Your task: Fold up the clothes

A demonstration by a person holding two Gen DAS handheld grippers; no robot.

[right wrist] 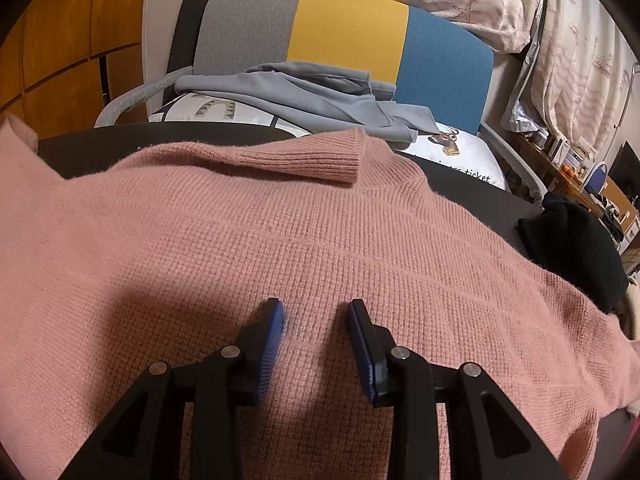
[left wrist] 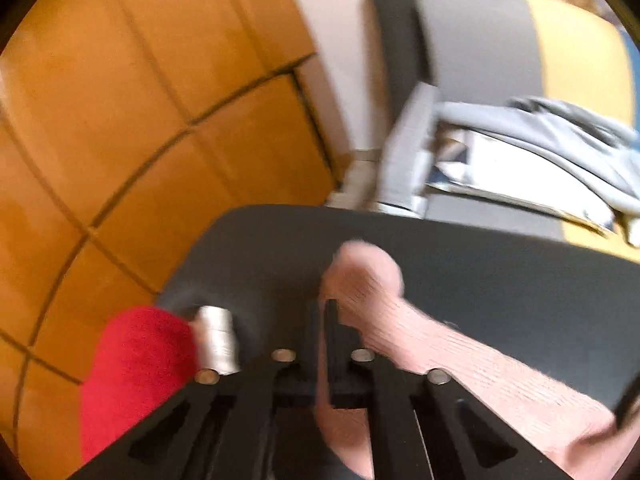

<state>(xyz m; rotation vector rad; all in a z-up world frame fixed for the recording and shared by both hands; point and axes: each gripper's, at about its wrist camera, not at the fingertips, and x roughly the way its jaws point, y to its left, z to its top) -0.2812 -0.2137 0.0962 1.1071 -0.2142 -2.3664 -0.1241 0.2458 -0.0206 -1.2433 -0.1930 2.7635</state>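
- Left wrist view: a dark grey table [left wrist: 460, 280] runs ahead of the fingers, with orange wooden panelling [left wrist: 120, 120] beyond it to the left and a chair [left wrist: 480, 48] with grey and yellow back panels ahead to the right.
- A grey garment [left wrist: 560, 128] lies on the chair's seat, over a white printed cushion [left wrist: 500, 164].
- A red sleeve [left wrist: 136, 368] shows just left of the fingers, with a small silver cylinder [left wrist: 216, 344] beside it.
- The left gripper [left wrist: 326, 320] is angled down at the table, its fingers pressed together on a fold of the pink sweater's sleeve [left wrist: 420, 344], which trails back to the right; the picture is blurred.
- Right wrist view: the pink sweater [right wrist: 280, 232] is spread over the dark table [right wrist: 92, 148], filling the space ahead of and under the fingers, collar at the far edge.
- A black garment [right wrist: 576, 252] lies at the far right; the chair [right wrist: 348, 32] stands beyond the table.
- The right gripper [right wrist: 316, 322] tilts down over the sweater's body, blue pads [right wrist: 274, 344] apart, nothing clamped between them.
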